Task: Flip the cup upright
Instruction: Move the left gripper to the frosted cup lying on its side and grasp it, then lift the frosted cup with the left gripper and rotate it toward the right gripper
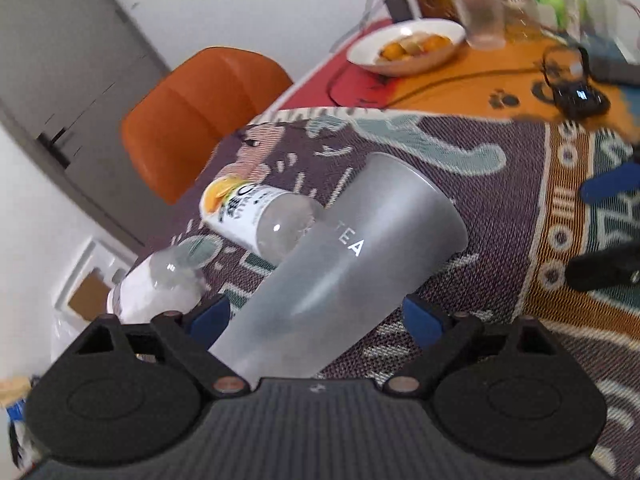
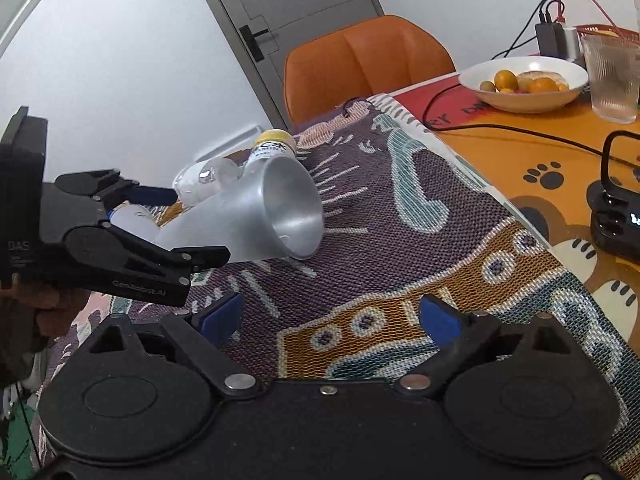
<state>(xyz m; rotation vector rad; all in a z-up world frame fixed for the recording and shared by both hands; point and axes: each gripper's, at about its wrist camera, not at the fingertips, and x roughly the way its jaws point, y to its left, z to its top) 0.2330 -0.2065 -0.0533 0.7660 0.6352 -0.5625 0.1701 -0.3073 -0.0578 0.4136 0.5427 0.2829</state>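
The left claw [image 1: 316, 316] has the frosted grey cup [image 1: 340, 264] pinched between its blue pads [image 1: 210, 318], jaws drawn in against the cup's narrow base end, so the cup runs away from the claw toward one o'clock with the word TEA readable along its side. From the right wrist view that same claw [image 2: 188, 228] comes in from nine o'clock, held level and low over the woven cloth [image 2: 400, 216], with a bit of the person's hand [image 2: 52, 312] wrapped under its handle. The cup [image 2: 272, 216] is tilted, mouth open toward the right-hand camera and its lower rim at or just above the cloth; whether it actually touches I cannot tell. Just behind it at eleven o'clock lie two clear plastic bottles [image 2: 208, 184], one with a yellow cap [image 2: 276, 138]. The right claw [image 2: 330, 318] hangs back near the counter [image 2: 520, 148] edge, jaws spread wide and holding nothing, pointed at the cloth. Farther off at one o'clock sit a white bowl of fruit [image 2: 524, 84] and a ribbed glass [image 2: 612, 76], with an orange chair [image 2: 368, 60] tucked in at twelve.
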